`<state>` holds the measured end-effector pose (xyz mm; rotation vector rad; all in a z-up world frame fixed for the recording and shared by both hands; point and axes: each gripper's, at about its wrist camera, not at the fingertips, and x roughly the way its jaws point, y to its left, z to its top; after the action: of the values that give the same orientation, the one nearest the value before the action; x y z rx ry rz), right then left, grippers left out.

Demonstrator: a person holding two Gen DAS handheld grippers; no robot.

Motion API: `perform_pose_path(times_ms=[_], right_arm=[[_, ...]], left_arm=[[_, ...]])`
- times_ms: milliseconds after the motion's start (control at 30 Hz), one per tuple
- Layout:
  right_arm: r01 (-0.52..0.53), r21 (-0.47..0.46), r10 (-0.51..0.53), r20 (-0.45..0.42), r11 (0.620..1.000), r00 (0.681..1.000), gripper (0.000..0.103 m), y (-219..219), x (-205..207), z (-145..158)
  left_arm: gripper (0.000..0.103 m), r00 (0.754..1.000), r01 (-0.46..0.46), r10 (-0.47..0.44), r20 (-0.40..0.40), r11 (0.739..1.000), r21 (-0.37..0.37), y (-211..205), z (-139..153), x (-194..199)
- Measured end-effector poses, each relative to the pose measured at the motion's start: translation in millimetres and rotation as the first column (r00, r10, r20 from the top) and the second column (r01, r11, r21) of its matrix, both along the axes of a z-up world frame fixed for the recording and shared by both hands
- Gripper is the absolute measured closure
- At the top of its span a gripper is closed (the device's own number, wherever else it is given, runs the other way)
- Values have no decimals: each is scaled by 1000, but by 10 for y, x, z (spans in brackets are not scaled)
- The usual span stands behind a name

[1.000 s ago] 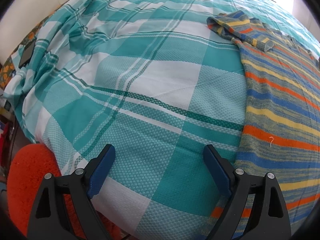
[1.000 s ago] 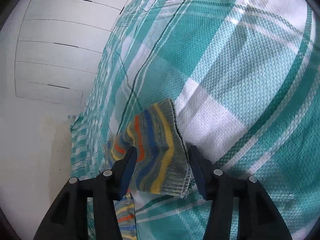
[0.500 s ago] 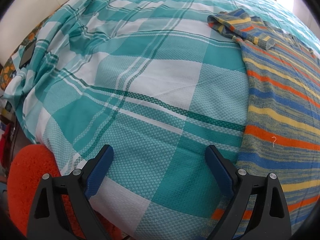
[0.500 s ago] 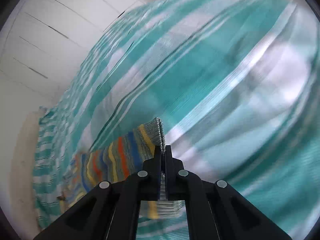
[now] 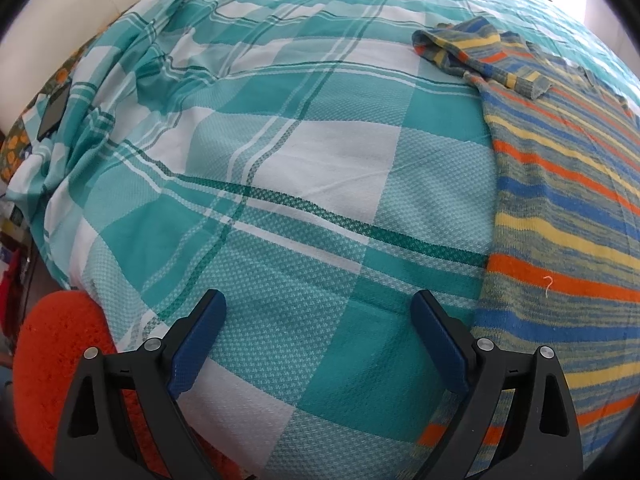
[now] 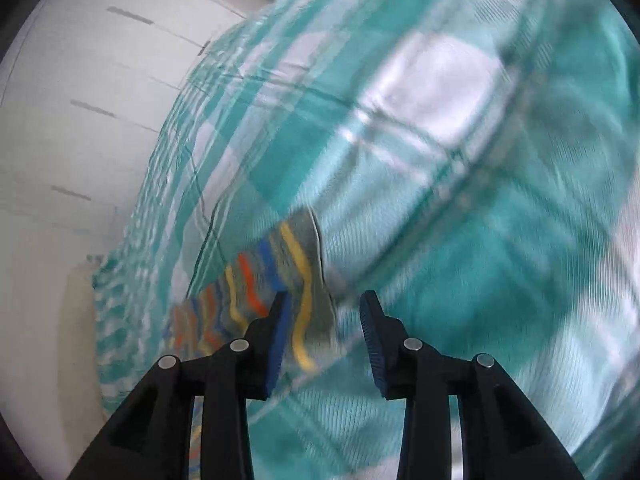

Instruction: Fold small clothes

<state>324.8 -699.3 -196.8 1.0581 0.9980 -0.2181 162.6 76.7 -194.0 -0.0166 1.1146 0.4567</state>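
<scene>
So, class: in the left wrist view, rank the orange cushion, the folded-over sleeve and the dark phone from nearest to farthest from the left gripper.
1. Orange cushion, lower left, beside the left gripper.
2. Dark phone, far left edge.
3. Folded-over sleeve, upper right; close to the phone's rank.

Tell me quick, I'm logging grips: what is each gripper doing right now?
Left gripper: open, holding nothing.
Right gripper: jaws just opened; sweater cuff between them, not pinched.
</scene>
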Motion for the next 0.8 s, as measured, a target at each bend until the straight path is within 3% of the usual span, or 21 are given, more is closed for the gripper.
perform_pose_path(times_ms=[67, 200, 233, 267, 367, 467, 567, 667, 800], right_arm=[[23, 116, -20, -20, 993, 1000, 66, 78, -101, -159], [87, 230, -99, 44, 969, 994, 67, 246, -135, -410], [88, 261, -107, 60, 961, 993, 73, 267, -121, -468], [89, 262, -107, 55, 961, 993, 97, 310, -82, -502], [151, 83, -156, 53, 985, 986, 97, 357, -194, -306], [134, -65, -133, 27, 989, 991, 97, 531, -226, -139], [118, -93, -120, -21, 989, 993, 97, 648, -141, -262], [139, -73, -139, 5, 988, 990, 97, 554, -182, -285], [169, -203, -177, -20, 964, 984, 96, 367, -305, -72]], left_arm=[[8, 1000, 1, -1, 0, 1000, 5, -9, -3, 6], [8, 1000, 4, -4, -1, 1000, 0, 0, 6, -8], [8, 1000, 4, -4, -2, 1000, -1, -1, 10, -11], [8, 1000, 5, -5, -3, 1000, -4, 3, 14, -14], [8, 1000, 6, -6, -5, 1000, -12, 15, 20, -22], [7, 1000, 3, -3, -7, 1000, -6, 9, 1, -4], [6, 1000, 8, -8, -9, 1000, -1, 6, -1, 4], [6, 1000, 5, -6, -11, 1000, -17, 17, 0, 6], [7, 1000, 13, -13, -22, 1000, -1, 0, 42, 17]])
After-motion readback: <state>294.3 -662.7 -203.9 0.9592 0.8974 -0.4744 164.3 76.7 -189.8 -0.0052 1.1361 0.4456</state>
